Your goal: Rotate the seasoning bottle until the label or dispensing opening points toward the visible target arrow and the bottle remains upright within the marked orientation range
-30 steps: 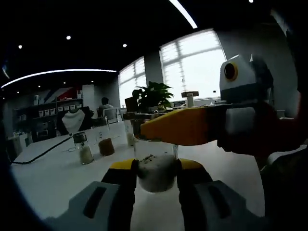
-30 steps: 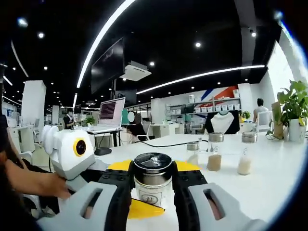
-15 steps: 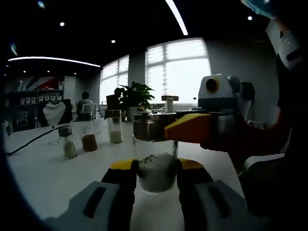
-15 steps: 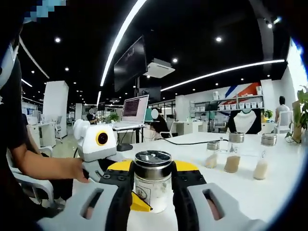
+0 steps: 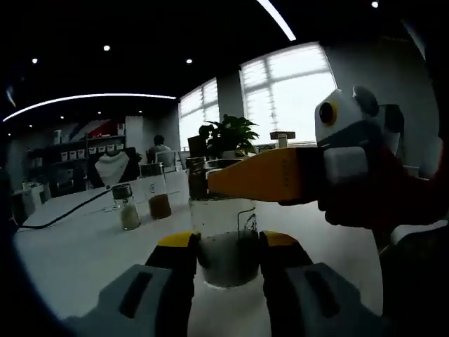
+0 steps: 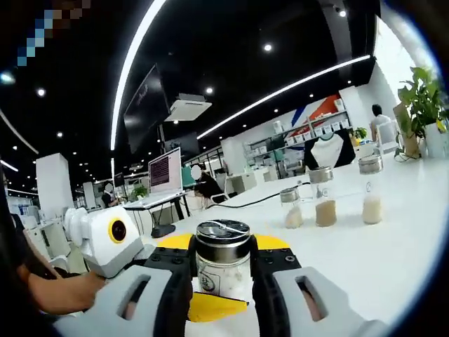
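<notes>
A clear glass seasoning bottle (image 5: 223, 228) with pale seasoning in its lower part stands upright over the white table (image 5: 91, 263). My left gripper (image 5: 226, 247) is shut on its base. My right gripper (image 5: 210, 181) reaches in from the right, its yellow jaws clamped at the dark metal cap. In the right gripper view, my right gripper (image 6: 222, 250) is shut around the bottle (image 6: 222, 270) just under its shiny lid. A small label faces this camera. The left gripper (image 6: 210, 306) holds the bottle from the left, lower down, with a hand (image 6: 52, 293) behind it.
Three more seasoning bottles (image 6: 324, 203) stand in a row farther back on the table, also seen as small bottles (image 5: 144, 203). A black cable (image 5: 59, 214) runs across the table. A potted plant (image 5: 228, 137) stands at the far end, a laptop (image 6: 165, 170) on another desk.
Both cameras have swung with the hands, so the room shifts. Both grippers keep their hold on the bottle. In the left gripper view the glass body shows taller, with dark print on its right.
</notes>
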